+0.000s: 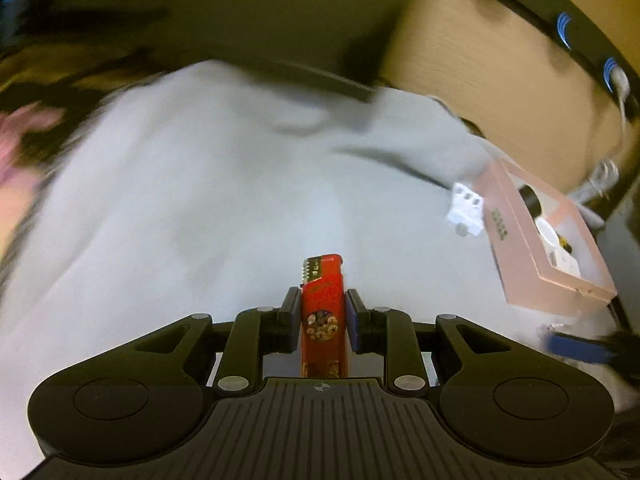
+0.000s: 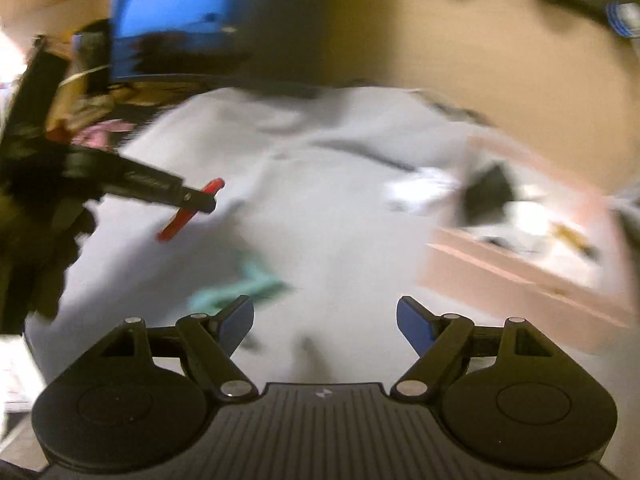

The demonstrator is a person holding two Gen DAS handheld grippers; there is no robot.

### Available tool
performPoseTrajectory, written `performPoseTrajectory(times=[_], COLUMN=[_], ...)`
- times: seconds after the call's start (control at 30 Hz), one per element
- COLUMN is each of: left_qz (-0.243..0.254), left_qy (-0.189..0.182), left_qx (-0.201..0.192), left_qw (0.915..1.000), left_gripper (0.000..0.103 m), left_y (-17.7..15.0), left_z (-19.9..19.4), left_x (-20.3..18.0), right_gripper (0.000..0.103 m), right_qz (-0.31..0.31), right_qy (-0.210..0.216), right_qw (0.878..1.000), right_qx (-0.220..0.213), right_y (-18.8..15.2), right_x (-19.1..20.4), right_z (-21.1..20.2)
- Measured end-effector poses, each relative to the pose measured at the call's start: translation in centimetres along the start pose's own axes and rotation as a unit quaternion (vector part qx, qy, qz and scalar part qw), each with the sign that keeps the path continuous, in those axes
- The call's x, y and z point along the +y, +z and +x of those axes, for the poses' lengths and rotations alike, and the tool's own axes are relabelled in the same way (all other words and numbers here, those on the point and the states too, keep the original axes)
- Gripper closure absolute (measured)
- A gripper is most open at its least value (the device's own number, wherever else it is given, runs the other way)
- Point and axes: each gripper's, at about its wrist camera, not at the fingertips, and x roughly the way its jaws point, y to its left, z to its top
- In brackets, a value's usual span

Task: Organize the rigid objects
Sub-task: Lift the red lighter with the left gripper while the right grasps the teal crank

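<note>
The left gripper [image 1: 323,312] clamps a red lighter [image 1: 322,300], long axis forward; the pink box [image 1: 536,248] lies at the frame's right. The right gripper [image 2: 325,316] gapes empty.

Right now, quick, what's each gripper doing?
Left gripper: closed on the red lighter.
Right gripper: open, holding nothing.

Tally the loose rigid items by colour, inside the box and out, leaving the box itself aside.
Red: 1, the red plastic lighter held in the left tool.
White: 2, the white plastic block beside the pink cardboard box and a white round piece inside it.
Black: 1, a black cylinder inside.
Teal: 1, a blurred teal object.
Total: 5; blurrier box contents uncounted.
</note>
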Motion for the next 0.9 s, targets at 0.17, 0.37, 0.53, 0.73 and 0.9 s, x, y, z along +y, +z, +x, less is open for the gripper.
performPoseTrajectory(times=[0.17,0.37,0.53,0.73,0.9], left_qz=[-0.032,-0.059,-0.068,-0.036,-0.016], left_qy=[0.029,0.011,-0.009,-0.034,-0.056], left_qx=[0.003,0.006,0.038,0.051,0.059], left_qw=[0.9991,0.9982,0.9969,0.9975,0.9966], left_gripper=[0.077,0.077,0.077,0.077,0.077], left_y=[-2.3,-4.4,-5.1,-4.4,-3.4], left_z=[-4.5,-6.8,-5.7,-4.9,-3.8], left_x=[2.2,3.1,3.2,2.9,3.2], right_gripper=[0.024,0.026,0.024,0.021,0.022], right_qz=[-0.060,-0.151,-0.004,0.145,0.020], right_qy=[0.016,-0.173,-0.120,-0.170,-0.183], right_qw=[0.998,0.973,0.993,0.975,0.983], right_qx=[0.032,-0.009,0.020,-0.004,-0.002], right_y=[0.4,-1.2,0.2,1.4,2.7], right_x=[3.6,2.2,0.6,3.1,6.8], right_z=[4.2,2.2,1.9,5.1,8.4])
